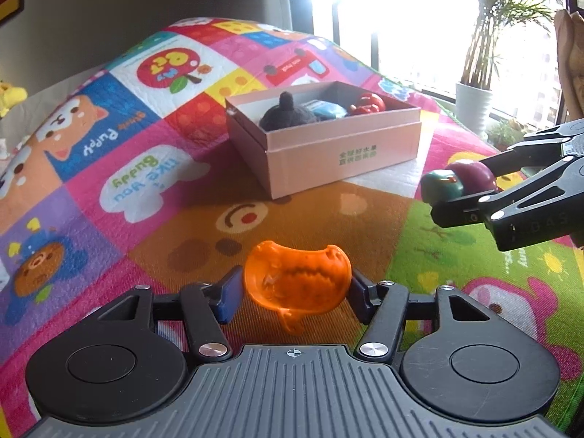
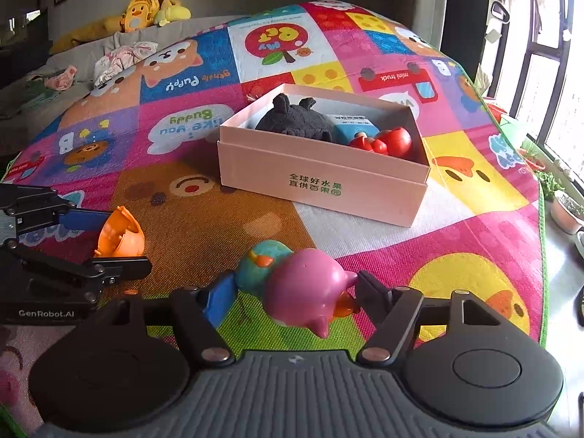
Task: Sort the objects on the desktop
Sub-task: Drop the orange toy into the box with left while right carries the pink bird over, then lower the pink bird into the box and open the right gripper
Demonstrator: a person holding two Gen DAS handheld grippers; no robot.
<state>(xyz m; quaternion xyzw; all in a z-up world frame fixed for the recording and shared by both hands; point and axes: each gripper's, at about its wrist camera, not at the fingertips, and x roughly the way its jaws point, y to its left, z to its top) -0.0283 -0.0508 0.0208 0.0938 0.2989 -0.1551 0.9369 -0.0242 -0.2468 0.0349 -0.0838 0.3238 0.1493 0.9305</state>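
Observation:
My left gripper point(image 1: 296, 292) is shut on an orange plastic toy point(image 1: 297, 279), held just above the mat; the same orange toy point(image 2: 120, 233) shows at the left of the right wrist view, clamped in the left gripper point(image 2: 109, 239). My right gripper point(image 2: 295, 288) is shut on a pink and teal toy point(image 2: 303, 286) lifted off the mat. In the left wrist view that pink and teal toy point(image 1: 456, 180) sits in the right gripper point(image 1: 463, 189) at the right edge. A pink cardboard box point(image 2: 321, 186) stands ahead, holding a dark plush point(image 2: 292, 122), a blue carton point(image 2: 356, 129) and a red toy point(image 2: 387, 142).
A colourful patchwork play mat point(image 2: 182, 127) covers the surface. Yellow plush toys point(image 2: 146, 11) and crumpled cloths point(image 2: 120, 60) lie on a sofa at the back left. Potted plants point(image 1: 474, 98) stand by the bright window on the right, past the mat's edge.

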